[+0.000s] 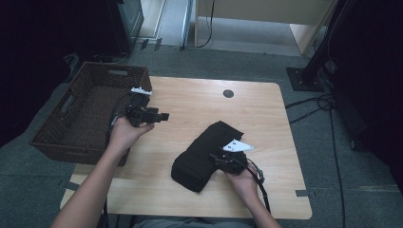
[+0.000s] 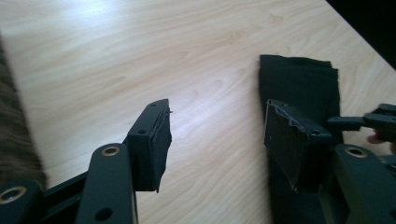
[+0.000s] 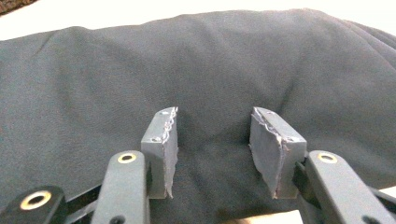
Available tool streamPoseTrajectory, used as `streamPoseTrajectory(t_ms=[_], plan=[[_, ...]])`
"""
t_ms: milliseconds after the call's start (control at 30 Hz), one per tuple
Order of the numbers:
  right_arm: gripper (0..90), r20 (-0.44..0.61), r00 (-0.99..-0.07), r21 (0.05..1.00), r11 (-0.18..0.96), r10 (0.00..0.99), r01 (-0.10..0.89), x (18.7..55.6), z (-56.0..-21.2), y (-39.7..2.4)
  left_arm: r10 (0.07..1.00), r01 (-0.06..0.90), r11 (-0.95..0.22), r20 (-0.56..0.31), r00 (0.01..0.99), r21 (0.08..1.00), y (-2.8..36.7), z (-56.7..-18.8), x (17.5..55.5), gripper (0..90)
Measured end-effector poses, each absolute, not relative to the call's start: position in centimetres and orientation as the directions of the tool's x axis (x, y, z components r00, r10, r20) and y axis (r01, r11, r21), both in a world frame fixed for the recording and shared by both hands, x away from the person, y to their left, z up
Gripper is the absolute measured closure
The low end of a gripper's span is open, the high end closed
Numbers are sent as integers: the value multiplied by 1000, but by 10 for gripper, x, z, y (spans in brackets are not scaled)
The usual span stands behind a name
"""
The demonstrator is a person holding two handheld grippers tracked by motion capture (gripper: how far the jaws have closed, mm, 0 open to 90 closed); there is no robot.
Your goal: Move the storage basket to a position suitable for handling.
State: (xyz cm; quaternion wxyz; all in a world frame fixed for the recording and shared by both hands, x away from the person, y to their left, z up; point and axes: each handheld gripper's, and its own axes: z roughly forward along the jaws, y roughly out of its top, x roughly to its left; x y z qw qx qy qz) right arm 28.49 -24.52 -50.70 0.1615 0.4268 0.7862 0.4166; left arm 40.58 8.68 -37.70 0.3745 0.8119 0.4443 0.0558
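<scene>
At the left edge of the pale wooden table (image 1: 199,104) sits a dark brown woven basket (image 1: 90,111). Just beside its near corner the left gripper (image 1: 164,115) hangs above bare wood, jaws apart, nothing between them. Further right, the folded black cloth (image 1: 202,154) lies on the tabletop; the right gripper (image 3: 212,149) rests against it, jaws apart, pressing into the fabric without clamping.

High view: above the person's side, looking forward and down on the light wooden table (image 1: 199,104). Gripper views: close, along their jaws, both sharing the folded black cloth (image 2: 299,84) with it.
</scene>
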Motion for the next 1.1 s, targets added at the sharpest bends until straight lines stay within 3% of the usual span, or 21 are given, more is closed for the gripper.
streamPoseTrajectory(t_ms=[533,1100], plan=[[517,96,-581,794,290,808,534,284,-507,-245,839,705,-291,-181,513,647,136,-360,444,418],[516,102,-583,796,285,806,533,285,-508,-246,883,760,-224,-203,423,611,161,-387,462,423]])
